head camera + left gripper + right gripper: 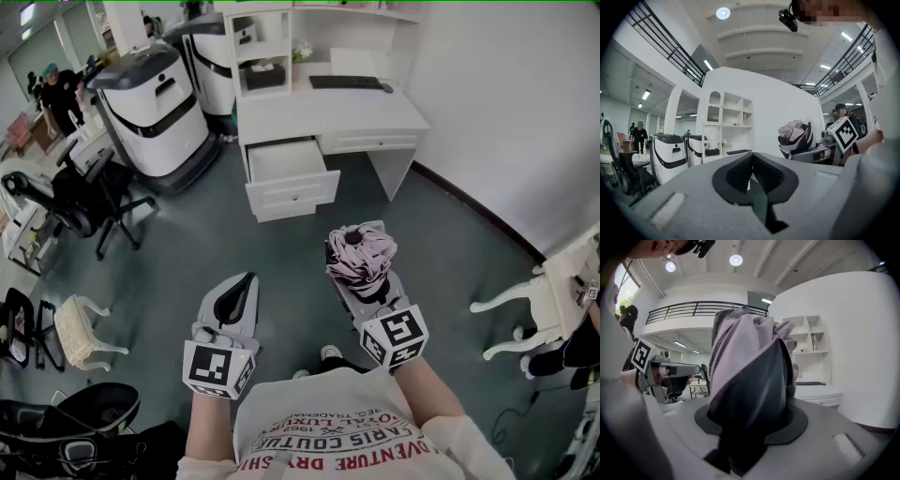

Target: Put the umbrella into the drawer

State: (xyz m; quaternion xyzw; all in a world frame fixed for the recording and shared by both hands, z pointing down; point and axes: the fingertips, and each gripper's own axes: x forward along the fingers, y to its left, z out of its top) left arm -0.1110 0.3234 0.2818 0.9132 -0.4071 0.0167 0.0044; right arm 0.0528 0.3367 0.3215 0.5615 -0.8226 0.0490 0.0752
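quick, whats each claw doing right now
left claw: closed, nothing in it
right claw: closed on the folded umbrella

Left tool [247, 280] closed (right tool [362, 246] gripping)

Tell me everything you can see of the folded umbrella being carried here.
The umbrella is a compact one, collapsed. Its fabric is bunched in loose folds of pale lilac and black, with a dark round cap at the centre of its far end. It lies along the jaws of the right gripper, which are closed on its near part. They hold it in the air above the grey floor, well short of the open white drawer. Its handle is hidden.
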